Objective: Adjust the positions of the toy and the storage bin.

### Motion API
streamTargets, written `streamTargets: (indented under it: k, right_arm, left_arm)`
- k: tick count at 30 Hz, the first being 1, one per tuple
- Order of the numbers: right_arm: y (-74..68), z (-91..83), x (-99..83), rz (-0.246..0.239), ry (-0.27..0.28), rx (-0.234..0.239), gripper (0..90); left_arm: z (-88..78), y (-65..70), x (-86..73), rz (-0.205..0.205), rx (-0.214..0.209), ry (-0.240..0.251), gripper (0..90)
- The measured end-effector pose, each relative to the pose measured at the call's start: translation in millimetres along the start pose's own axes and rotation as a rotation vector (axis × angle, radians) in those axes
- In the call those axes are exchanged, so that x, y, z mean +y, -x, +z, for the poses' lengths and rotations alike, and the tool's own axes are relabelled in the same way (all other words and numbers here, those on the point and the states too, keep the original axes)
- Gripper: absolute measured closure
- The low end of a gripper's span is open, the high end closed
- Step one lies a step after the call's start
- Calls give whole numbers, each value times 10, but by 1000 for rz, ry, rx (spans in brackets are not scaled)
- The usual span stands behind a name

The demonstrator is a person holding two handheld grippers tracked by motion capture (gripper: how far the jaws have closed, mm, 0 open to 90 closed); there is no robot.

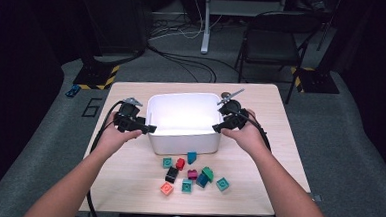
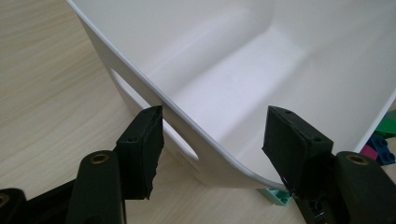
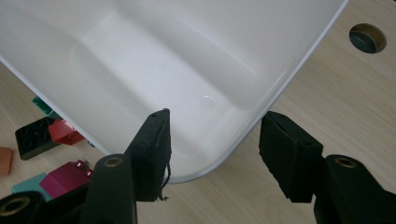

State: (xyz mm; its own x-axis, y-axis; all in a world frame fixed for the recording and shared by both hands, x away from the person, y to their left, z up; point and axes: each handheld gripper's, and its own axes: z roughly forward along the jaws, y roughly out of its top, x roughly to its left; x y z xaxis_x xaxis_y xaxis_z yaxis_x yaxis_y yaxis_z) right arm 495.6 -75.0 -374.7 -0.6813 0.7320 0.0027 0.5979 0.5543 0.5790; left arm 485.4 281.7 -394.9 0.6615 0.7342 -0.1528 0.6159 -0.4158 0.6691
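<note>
From above, your left gripper [image 1: 150, 129] and right gripper [image 1: 217, 126] flank the white tub [image 1: 181, 144] mid-table, blocks [image 1: 191, 174] just before it; each gripper view shows jaws released, astride the tub's near corner rim [image 2: 154, 91] [image 3: 261, 116], not clamping.

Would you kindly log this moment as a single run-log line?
left gripper: open, straddling white bin wall | right gripper: open, straddling bin corner | bin: empty | blocks: on table
</note>
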Motion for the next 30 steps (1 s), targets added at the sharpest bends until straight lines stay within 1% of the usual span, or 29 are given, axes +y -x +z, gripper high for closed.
streamTargets:
  k: [1, 2, 4, 5, 7, 10, 12, 14, 16, 18, 21, 23, 24, 27, 30]
  right_arm:
    - [-7, -1, -19, -2, 2, 4, 429]
    - [-14, -3, -38, 4, 3, 8, 429]
    - [-17, -6, -54, 6, 4, 12, 428]
    - [-31, -15, -81, 9, 5, 19, 427]
    - [-43, -27, -103, 2, 4, 21, 427]
    - [-59, -38, -143, -1, 7, 23, 426]
    - [-67, -42, -178, 2, 10, 28, 424]
    - [-78, -51, -212, 0, 11, 30, 416]
    - [-97, -65, -246, 1, 13, 35, 411]
    - [-110, -82, -275, -11, 14, 37, 406]
    - [-125, -103, -311, -12, 15, 44, 401]
    - [-133, -115, -333, -2, 14, 50, 401]
    - [-127, -117, -342, -9, 20, 53, 401]
    - [-140, -127, -368, -3, 22, 59, 401]
    - [-164, -136, -389, -5, 20, 57, 393]
  left_arm:
    - [0, 0, 0, 0, 0, 0, 378]
    - [-1, -3, -8, -5, -9, -2, 378]
    - [-2, 16, -23, -4, -8, 3, 378]
    - [-7, 31, -27, -6, -10, -4, 378]
    - [-26, 75, -44, 7, -4, -15, 378]
    - [-42, 105, -94, 5, -13, 4, 375]
    - [-50, 126, -131, -7, -26, 16, 375]
    - [-58, 155, -156, -9, -30, 18, 375]
    - [-74, 197, -166, 7, -21, 9, 375]
    - [-88, 230, -180, 18, -20, 2, 373]
    - [-102, 245, -214, 11, -38, 8, 371]
    - [-103, 260, -243, -8, -43, 24, 371]
    - [-110, 263, -252, -4, -47, 24, 371]
    - [-117, 292, -286, -28, -56, 35, 371]
    - [-122, 298, -288, -22, -56, 35, 370]
